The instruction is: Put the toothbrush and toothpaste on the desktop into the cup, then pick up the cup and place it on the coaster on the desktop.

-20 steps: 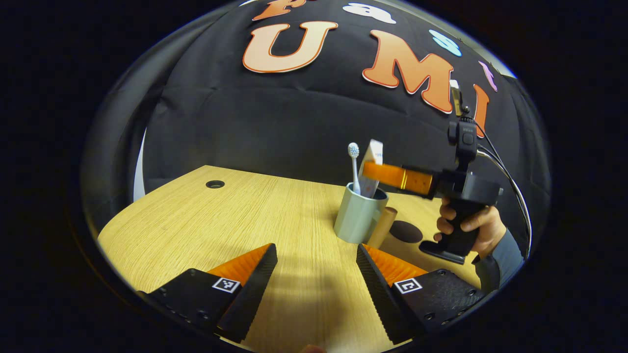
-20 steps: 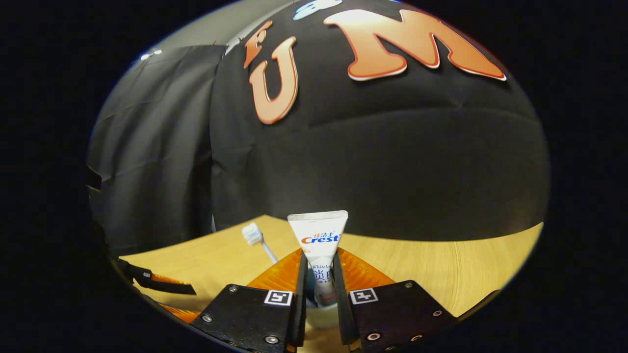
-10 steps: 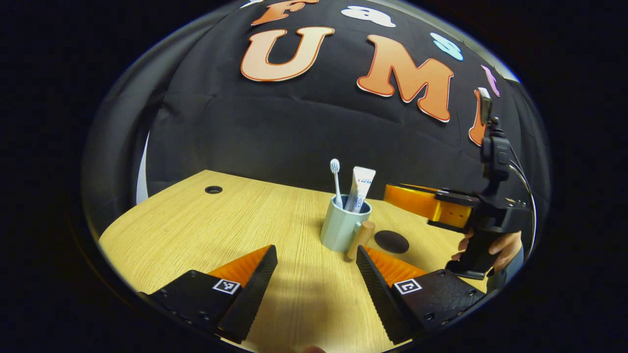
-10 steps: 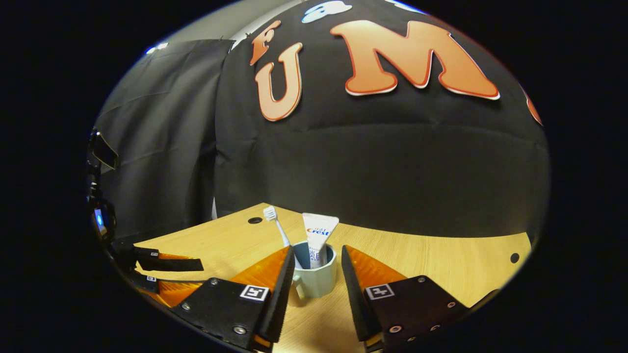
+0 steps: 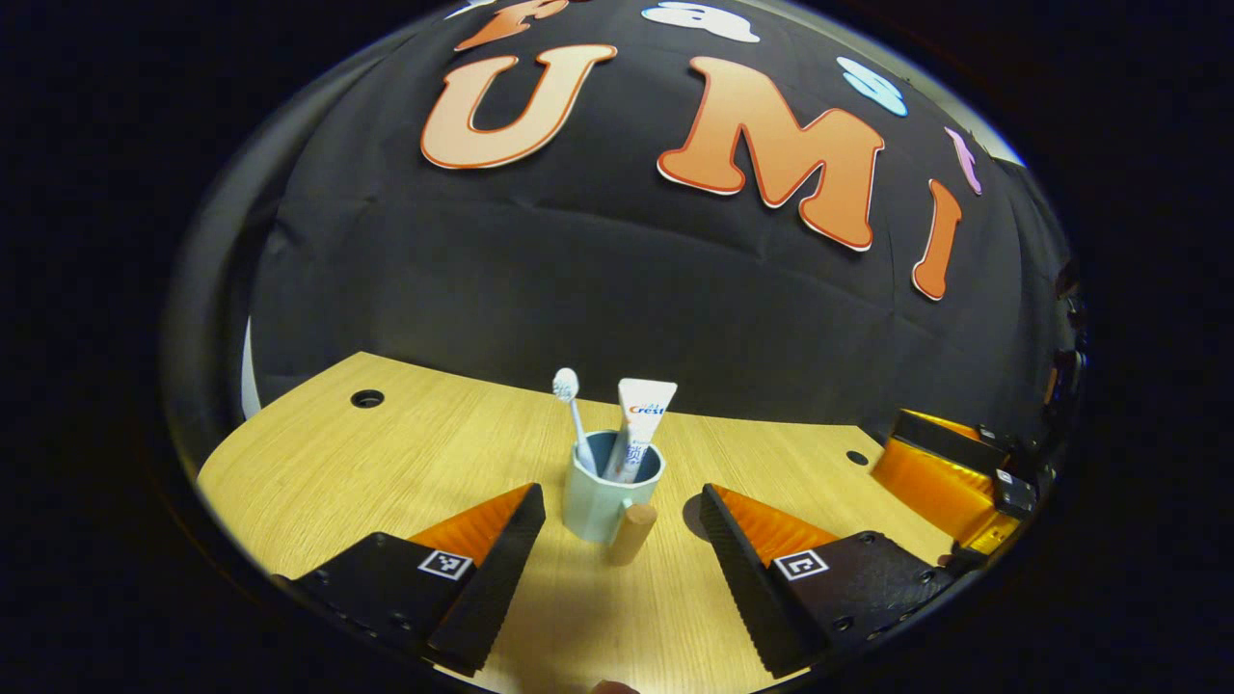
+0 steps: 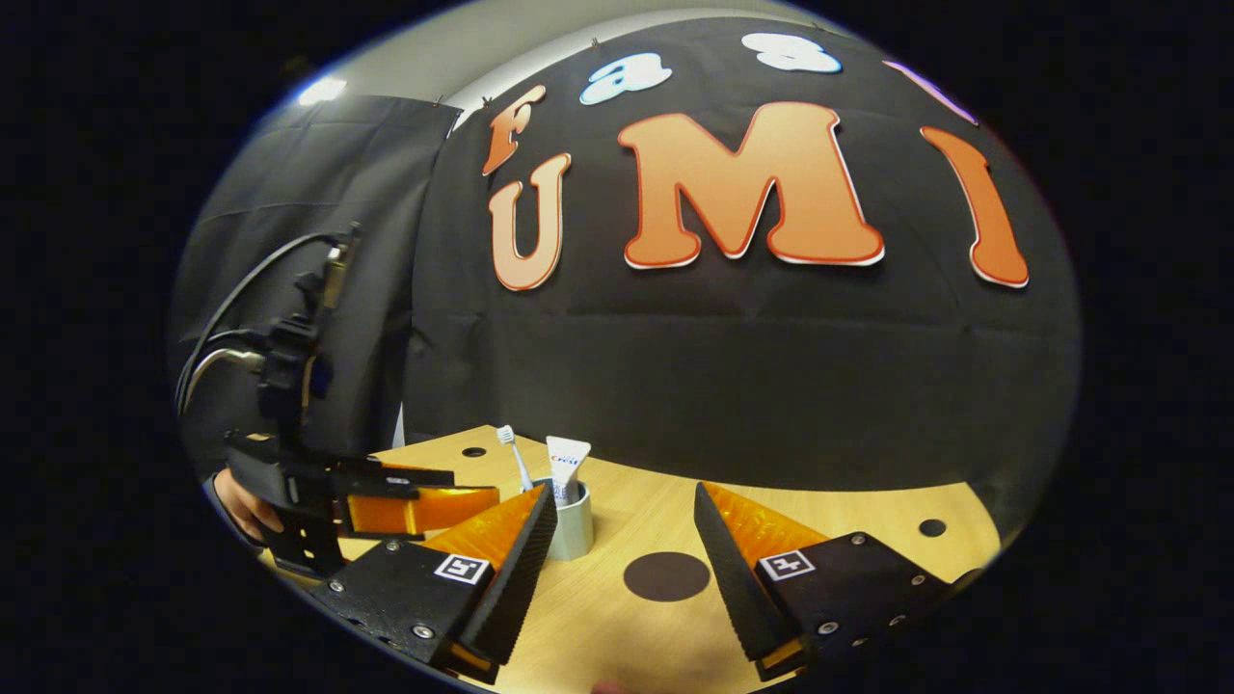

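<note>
Left gripper view: left gripper (image 5: 622, 549) is hovering low over the wooden desktop (image 5: 405, 463) w/ fingers spread wide apart, nothing btwn them being gripped; the pale blue-grey cup (image 5: 607, 496) is standing upright on the desktop just ahead of the gap, closer to the left finger; its tan wooden handle (image 5: 631, 533) is pointing toward the camera; the toothbrush (image 5: 576, 416) is sitting in the cup, bristle head up, leaning slightly left; the toothpaste (image 5: 638, 424) is standing beside it in the same cup, crimped flat end up; a dark patch just right of the cup, partly behind the right finger, is prob. the coaster but can't tell for sure from here; the other gripper's orange fingers are showing at the far right edge, well apart from the cup.

Right gripper view: right gripper (image 6: 622, 564) is also sitting w/ fingers wide apart, empty; the dark round coaster (image 6: 666, 575) is lying flat on the desktop btwn its two fingers; the cup (image 6: 571, 520) is standing on bare wood to the left of and behind the coaster, near it but not on it, partly hidden by the left finger; toothbrush (image 6: 511, 453) and toothpaste (image 6: 565, 463) are sticking up out of it; the left gripper (image 6: 424, 506) is showing at left, a hand (image 6: 236, 501) holding its black grip, orange fingers pointing toward the cup w/o touching it; cables are running up from its top.
</note>
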